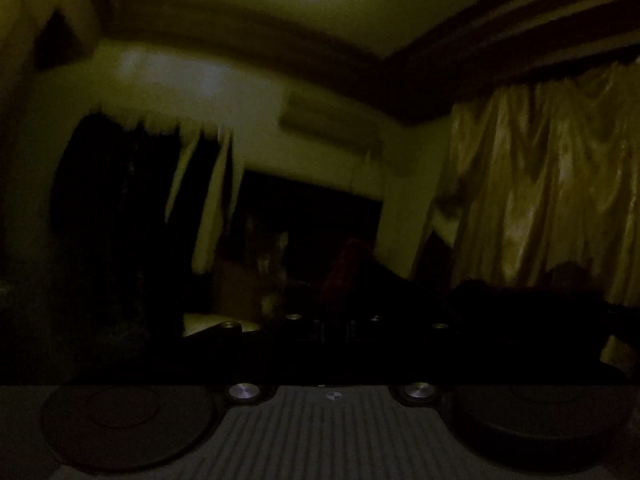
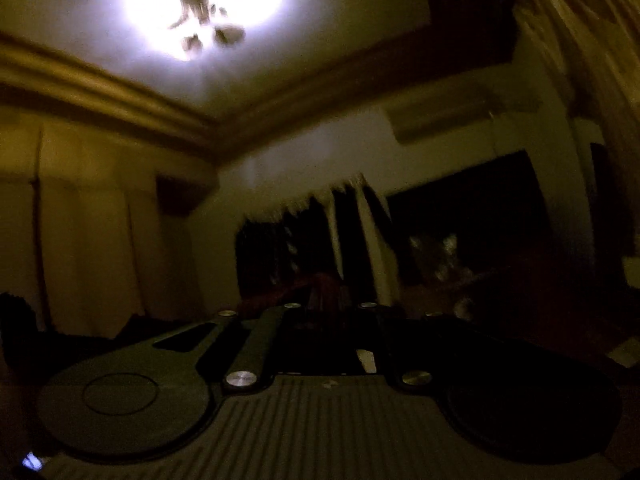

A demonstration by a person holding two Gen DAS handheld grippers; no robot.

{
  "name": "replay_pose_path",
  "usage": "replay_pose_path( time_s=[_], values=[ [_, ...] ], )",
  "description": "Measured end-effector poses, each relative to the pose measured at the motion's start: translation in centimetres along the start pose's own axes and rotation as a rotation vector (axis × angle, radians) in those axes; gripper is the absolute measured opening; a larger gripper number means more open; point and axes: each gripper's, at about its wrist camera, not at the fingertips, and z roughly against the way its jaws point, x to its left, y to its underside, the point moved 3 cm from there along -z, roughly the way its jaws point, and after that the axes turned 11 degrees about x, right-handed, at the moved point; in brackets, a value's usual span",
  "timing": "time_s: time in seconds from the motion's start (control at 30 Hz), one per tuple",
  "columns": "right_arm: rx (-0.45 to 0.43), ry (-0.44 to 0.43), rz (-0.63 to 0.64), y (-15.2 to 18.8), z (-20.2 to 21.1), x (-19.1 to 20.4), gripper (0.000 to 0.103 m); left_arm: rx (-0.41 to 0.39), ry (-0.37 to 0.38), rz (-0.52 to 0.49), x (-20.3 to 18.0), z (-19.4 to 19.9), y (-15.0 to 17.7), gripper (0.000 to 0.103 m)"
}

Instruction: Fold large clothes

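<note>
Dark red cloth (image 2: 320,292) shows dimly just ahead of the right hand-held gripper (image 2: 330,312), bunched at its fingertips; the fingers are drawn close together, and it looks pinched between them, though the gloom hides the contact. In the left wrist view a similar reddish cloth (image 1: 348,276) rises just beyond the left hand-held gripper (image 1: 334,322), whose fingers also stand narrow; whether they grip it I cannot tell, as the tips are lost in shadow. Both hand-held grippers point out across a dim, blurred room. Ahead of the left one hang dark clothes (image 1: 120,216) on a pale wall, with gold curtains (image 1: 552,184) to its right. Above the right one a ceiling lamp (image 2: 204,12) glares white; an air conditioner (image 2: 444,120) sits high on the wall, ahead and right.
</note>
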Motion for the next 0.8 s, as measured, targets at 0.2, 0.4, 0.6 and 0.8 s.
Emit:
replay_pose_path(
  time_s=[0.2, 0.4, 0.6, 0.8],
  values=[
    [-0.261, -0.097, 0.137, -11.6, 6.6, 4.2, 0.002, -0.184, 0.013, -0.09, -4.7, 8.0, -9.1, 0.05],
    [-0.147, -0.182, 0.106, -18.1, 5.0, 5.9, 0.002, -0.188, -0.106, -0.218, -9.3, 6.9, -11.9, 0.049],
    [0.147, -0.107, 0.065, -6.2, -2.0, 3.0, 0.025, 0.154, -0.444, -0.247, -3.7, -7.8, -2.2, 0.048],
    [0.397, -0.13, 0.021, 3.7, -3.3, -0.4, 0.072, 0.562, -0.562, 0.011, 8.0, -17.5, 11.0, 0.101]
  ],
)
